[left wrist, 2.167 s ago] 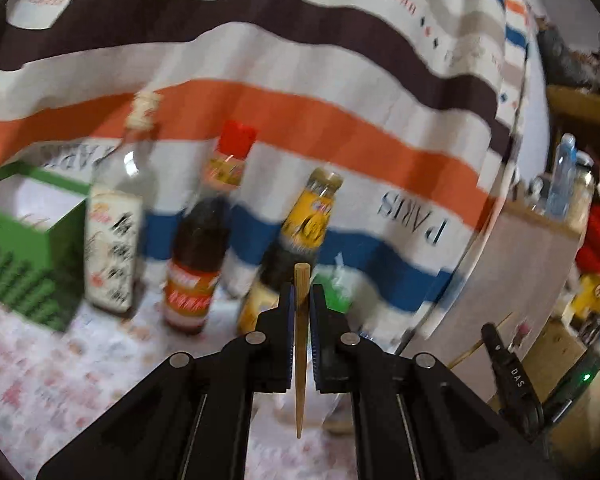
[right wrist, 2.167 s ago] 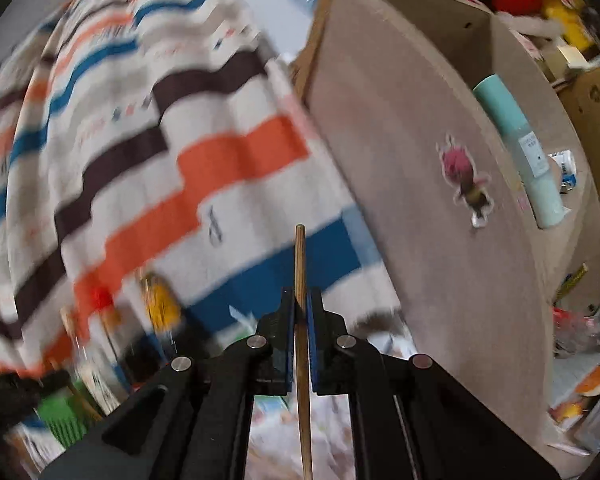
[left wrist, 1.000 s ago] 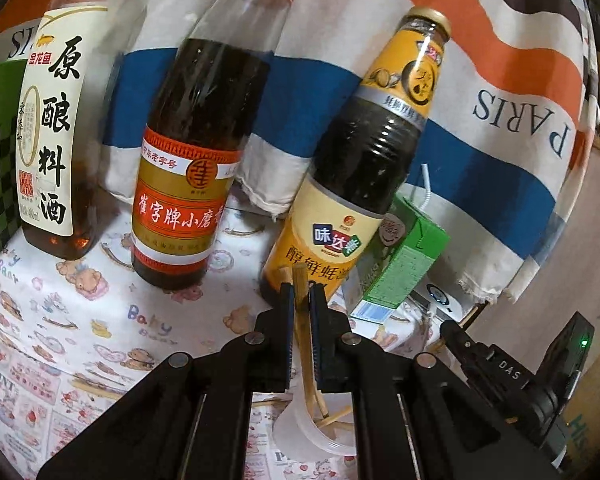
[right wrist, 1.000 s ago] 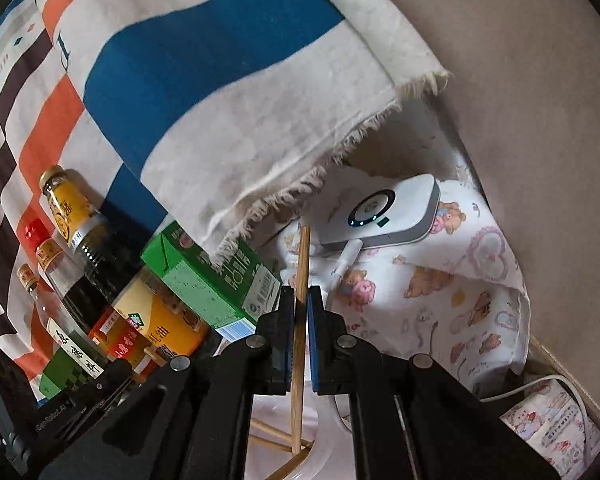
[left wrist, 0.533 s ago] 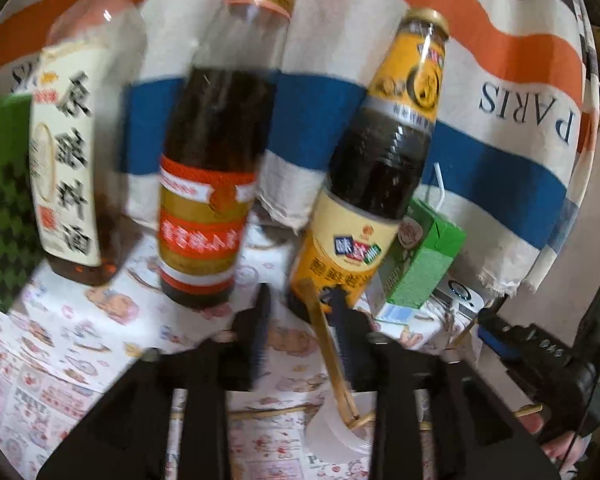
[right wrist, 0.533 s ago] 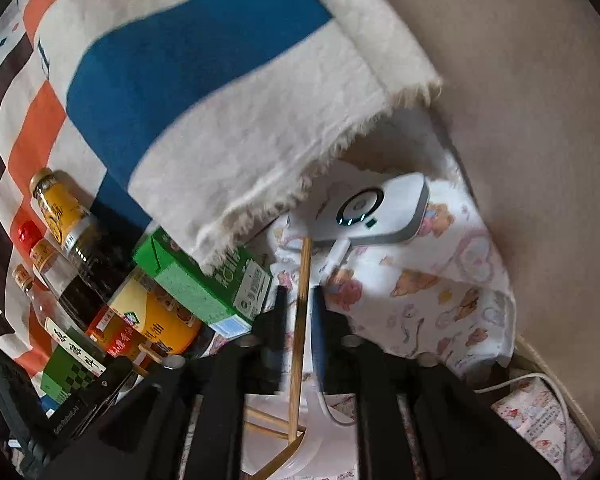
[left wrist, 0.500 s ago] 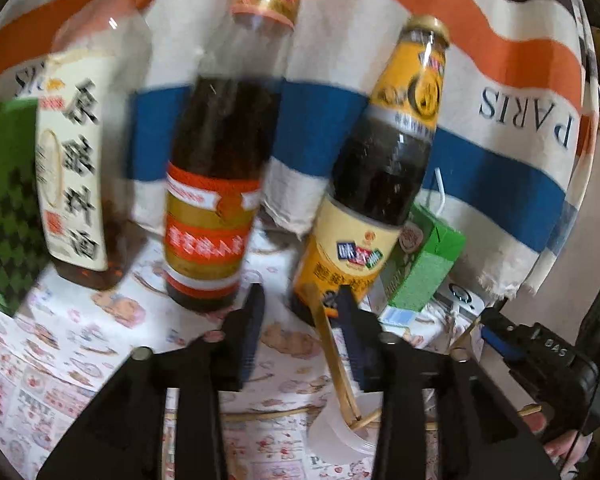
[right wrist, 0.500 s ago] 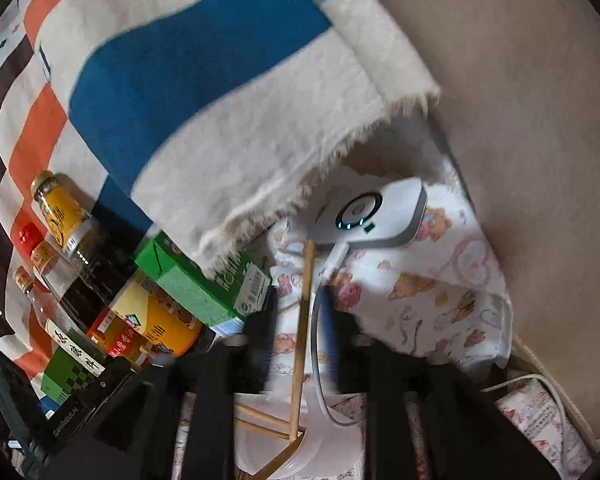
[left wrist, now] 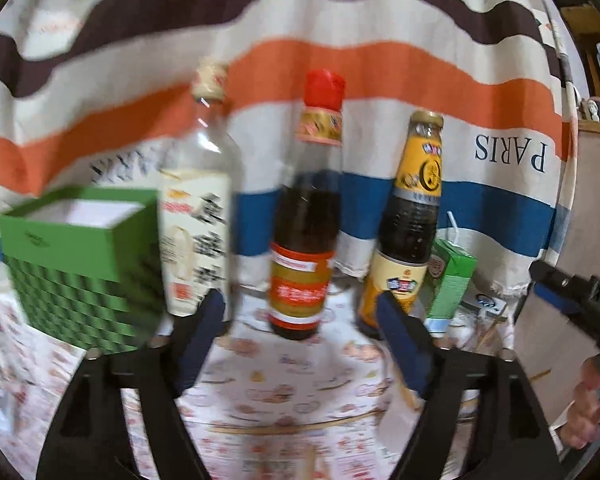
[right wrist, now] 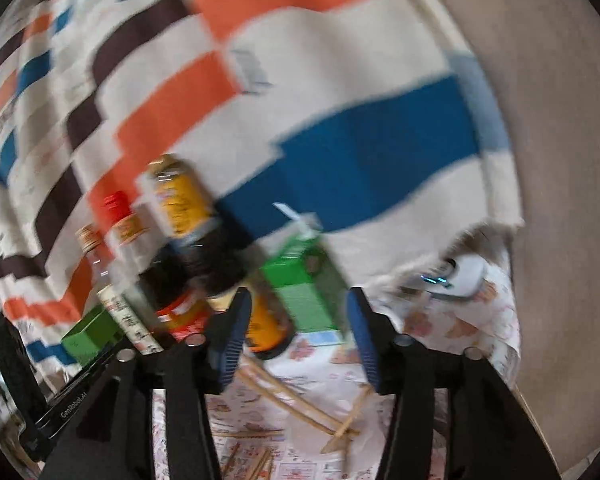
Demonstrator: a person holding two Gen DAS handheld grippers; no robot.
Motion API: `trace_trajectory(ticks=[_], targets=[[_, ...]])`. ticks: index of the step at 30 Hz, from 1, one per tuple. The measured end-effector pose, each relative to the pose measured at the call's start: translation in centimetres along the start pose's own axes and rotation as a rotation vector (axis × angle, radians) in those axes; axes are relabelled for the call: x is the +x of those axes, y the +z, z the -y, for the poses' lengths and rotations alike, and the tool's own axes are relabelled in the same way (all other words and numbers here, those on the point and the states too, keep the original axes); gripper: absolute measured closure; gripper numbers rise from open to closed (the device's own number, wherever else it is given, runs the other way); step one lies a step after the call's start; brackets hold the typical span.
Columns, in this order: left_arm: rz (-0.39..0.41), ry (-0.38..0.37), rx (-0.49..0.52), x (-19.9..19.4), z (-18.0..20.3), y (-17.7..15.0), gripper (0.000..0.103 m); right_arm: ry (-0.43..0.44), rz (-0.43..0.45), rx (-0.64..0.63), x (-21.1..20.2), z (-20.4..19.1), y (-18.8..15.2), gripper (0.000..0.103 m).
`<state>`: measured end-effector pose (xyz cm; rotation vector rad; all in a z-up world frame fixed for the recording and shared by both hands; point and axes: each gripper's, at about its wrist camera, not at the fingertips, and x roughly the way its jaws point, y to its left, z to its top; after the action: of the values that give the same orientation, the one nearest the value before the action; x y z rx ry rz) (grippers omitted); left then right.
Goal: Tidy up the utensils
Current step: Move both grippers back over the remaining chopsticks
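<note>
Soft, even indoor light; both views motion-blurred, worst toward nine o'clock, with fisheye bending and dark corners.

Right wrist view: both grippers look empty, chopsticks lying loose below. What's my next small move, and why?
Probably lower the right gripper onto one loose chopstick lying on the patterned cloth. Its jaws are opening with nothing between them, as are the left gripper's, so both are free, and more sticks lie scattered near the bottom edge.

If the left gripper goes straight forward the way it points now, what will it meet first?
Probably the red-capped bottle, which stands centred between the left gripper's opening, empty fingers; blur leaves depth unclear.
</note>
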<state>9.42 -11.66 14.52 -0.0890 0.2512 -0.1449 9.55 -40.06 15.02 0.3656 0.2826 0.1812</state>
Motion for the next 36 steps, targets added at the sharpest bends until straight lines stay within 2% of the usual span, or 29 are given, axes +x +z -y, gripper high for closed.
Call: trace_trajectory(ticks=[2, 5, 8, 11, 13, 14, 16, 19, 26, 30, 33, 36], targets=[[0.009, 0.068, 0.055, -1.0, -0.3, 0.0, 0.014, 0.008, 0.011, -0.051, -0.2, -2.2, -0.1, 0.045], [0.012, 0.111, 0.112, -2.3, -1.2, -0.4, 0.006, -0.02, 0.054, -0.097, -1.0, -5.3, -0.7, 0.045], [0.002, 0.126, 0.103, -3.5, -2.8, -1.0, 0.004, 0.033, 0.004, -0.136, -0.8, -7.5, -1.4, 0.045], [0.008, 0.121, 0.077, -5.0, -4.5, -1.8, 0.001, -0.003, 0.008, -0.213, -1.3, -9.8, -2.4, 0.045], [0.02, 0.134, 0.08, -6.0, -5.5, -2.5, 0.001, 0.004, 0.014, -0.218, -1.5, -11.0, -3.2, 0.044], [0.025, 0.158, 0.094, -6.4, -5.7, -2.8, 0.001, 0.013, 0.005, -0.202, -1.3, -11.4, -3.9, 0.039], [0.03, 0.215, 0.143, -6.8, -5.9, -3.7, 0.001, 0.002, -0.047, -0.231, -0.8, -12.3, -5.2, 0.038], [0.021, 0.195, 0.138, -7.6, -6.9, -5.3, 0.001, -0.035, -0.073, -0.216, -1.2, -12.3, -7.2, 0.038], [-0.007, 0.157, 0.073, -8.8, -9.2, -9.3, 0.001, -0.148, -0.215, -0.214, -1.3, -11.2, -12.6, 0.034], [-0.093, 0.129, 0.075, -7.5, -9.5, -11.1, 0.001, -0.131, -0.277, -0.14, -0.1, -9.2, -14.8, 0.034], [-0.105, 0.177, 0.093, -6.8, -9.2, -12.2, 0.001, -0.176, -0.361, -0.156, 1.4, -8.1, -16.2, 0.034], [-0.168, 0.149, 0.112, -5.5, -8.5, -13.3, 0.001, -0.229, -0.432, -0.16, 2.2, -7.2, -17.2, 0.034]])
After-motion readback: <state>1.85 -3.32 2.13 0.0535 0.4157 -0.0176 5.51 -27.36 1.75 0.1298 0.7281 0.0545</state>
